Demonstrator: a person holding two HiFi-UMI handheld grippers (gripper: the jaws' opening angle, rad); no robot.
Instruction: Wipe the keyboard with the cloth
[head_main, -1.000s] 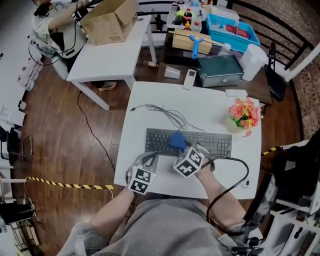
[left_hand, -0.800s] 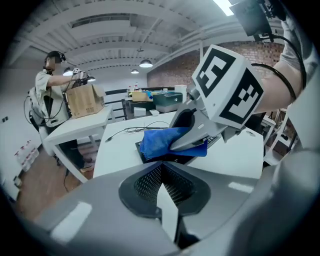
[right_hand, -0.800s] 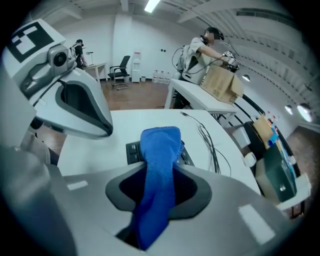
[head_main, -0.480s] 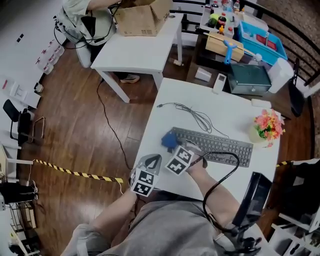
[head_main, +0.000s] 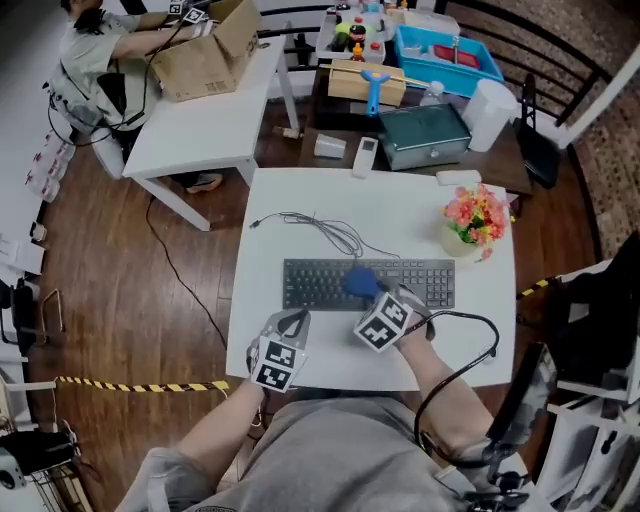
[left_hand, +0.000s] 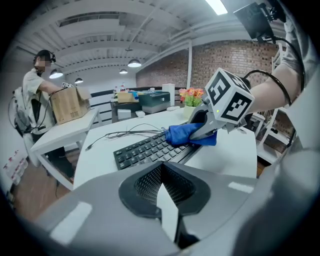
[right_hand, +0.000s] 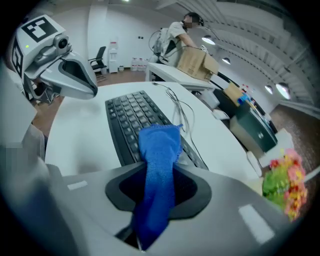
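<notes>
The right gripper (head_main: 373, 294), seen in the head view, is clamped on the blue cloth (head_main: 360, 281), which is pressed onto the middle of the keyboard (head_main: 315, 284). The left gripper (head_main: 296, 321) sits at the keyboard's 7 o'clock, over the desk (head_main: 400, 220), with its jaws together and nothing in them. A thin cable (head_main: 322, 229) loops on the desk at the keyboard's 12 o'clock, and a pot of flowers (head_main: 478, 218) stands at its 2 o'clock.

In the left gripper view, the left gripper (left_hand: 162, 167) shows its two dark pads meeting at the tips, with nothing between them. At its 1 o'clock the right gripper (left_hand: 194, 135) holds the bunched cloth (left_hand: 181, 134) down on the near end of the keyboard (left_hand: 142, 151).

In the right gripper view, the right gripper (right_hand: 158, 176) pinches the cloth (right_hand: 160, 150) between its pads, and the free end of the cloth lies on the keys (right_hand: 127, 117). The left gripper (right_hand: 89, 86) is at 10 o'clock, apart from the keyboard.
</notes>
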